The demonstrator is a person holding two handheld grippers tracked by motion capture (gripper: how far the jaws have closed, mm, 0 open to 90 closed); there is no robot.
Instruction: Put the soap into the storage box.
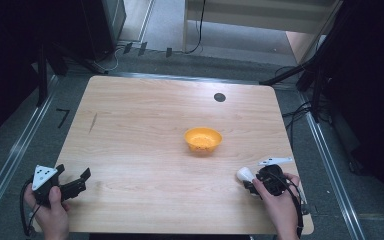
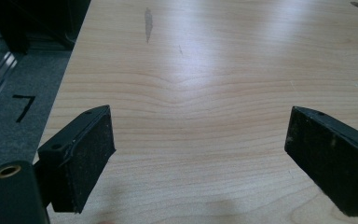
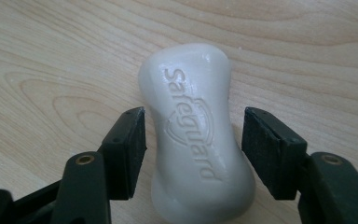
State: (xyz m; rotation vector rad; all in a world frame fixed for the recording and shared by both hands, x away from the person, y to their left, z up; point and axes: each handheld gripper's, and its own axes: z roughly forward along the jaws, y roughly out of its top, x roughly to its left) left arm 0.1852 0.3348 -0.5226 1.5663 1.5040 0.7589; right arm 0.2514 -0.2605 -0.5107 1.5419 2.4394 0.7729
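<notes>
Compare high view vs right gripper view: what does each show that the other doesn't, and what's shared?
High view alone: the round orange plastic bowl mid-table, a black round spot near the far edge, and the left gripper with jaws wide apart over bare wood.

Right gripper view alone: the embossed "Safeguard" lettering, and a slim gap between each black pad and the bar.

Both: the white waisted soap bar lying on the light wooden table, with the right gripper straddling its narrow middle.
</notes>
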